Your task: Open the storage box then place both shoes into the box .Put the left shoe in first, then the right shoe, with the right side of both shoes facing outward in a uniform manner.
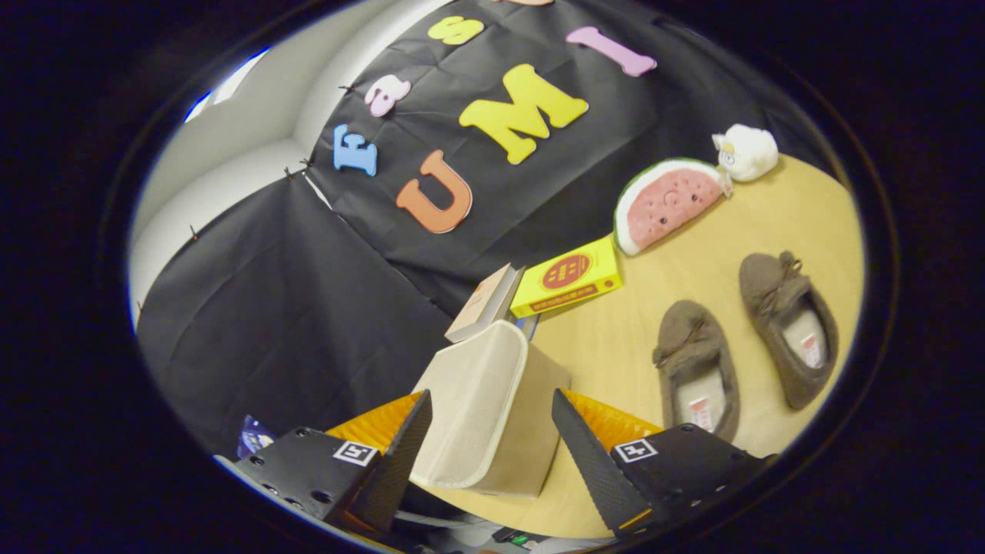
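A beige fabric storage box (504, 431) stands on the wooden table (608, 346), its pale lid (469, 400) facing me and closed. My gripper (490, 394) is open, its fingers spread wide to either side of the box; the left fingertip (415, 419) sits at the lid's edge and the right fingertip (569, 423) by the box's side. Whether either one touches is unclear. Two brown slipper-like shoes lie on the table to the right of the box, side by side with openings up: one nearer the box (696, 369) and one farther right (789, 338).
A yellow book (565, 277) and a paler book (485, 304) lie just beyond the box. A watermelon-slice plush (666, 204) and a small white plush (746, 152) sit at the back of the table by the black cloth wall.
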The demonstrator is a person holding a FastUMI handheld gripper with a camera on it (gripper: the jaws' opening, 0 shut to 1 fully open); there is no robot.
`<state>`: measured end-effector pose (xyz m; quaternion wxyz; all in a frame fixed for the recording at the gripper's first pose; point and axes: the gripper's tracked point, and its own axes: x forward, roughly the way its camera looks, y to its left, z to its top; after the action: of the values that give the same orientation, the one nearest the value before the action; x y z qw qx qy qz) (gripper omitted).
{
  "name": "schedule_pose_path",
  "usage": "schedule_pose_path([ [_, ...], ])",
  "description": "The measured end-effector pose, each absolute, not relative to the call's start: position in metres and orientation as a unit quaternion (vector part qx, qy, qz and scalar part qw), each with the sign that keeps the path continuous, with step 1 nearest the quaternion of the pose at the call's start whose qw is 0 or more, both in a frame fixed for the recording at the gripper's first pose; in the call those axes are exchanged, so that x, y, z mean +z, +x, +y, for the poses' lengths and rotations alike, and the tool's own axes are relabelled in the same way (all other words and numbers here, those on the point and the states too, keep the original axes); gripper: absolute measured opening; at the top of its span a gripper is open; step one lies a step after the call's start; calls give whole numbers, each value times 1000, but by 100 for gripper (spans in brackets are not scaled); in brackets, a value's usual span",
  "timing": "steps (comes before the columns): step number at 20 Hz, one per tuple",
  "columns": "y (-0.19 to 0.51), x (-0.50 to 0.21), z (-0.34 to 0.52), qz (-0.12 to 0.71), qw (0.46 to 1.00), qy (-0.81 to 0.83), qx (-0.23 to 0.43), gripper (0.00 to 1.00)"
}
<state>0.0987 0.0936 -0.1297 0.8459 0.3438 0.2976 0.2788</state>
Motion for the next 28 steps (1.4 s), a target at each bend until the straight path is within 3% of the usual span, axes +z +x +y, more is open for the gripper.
schedule_pose_path([
  [11, 129, -164, 136, 416, 680, 454, 398, 95],
  [21, 154, -173, 174, 464, 628, 479, 402, 91],
  [25, 155, -171, 163, 463, 638, 478, 387, 45],
  [27, 158, -163, 155, 453, 638, 489, 385, 18],
  [28, 155, -148, 152, 441, 631, 499, 397, 12],
])
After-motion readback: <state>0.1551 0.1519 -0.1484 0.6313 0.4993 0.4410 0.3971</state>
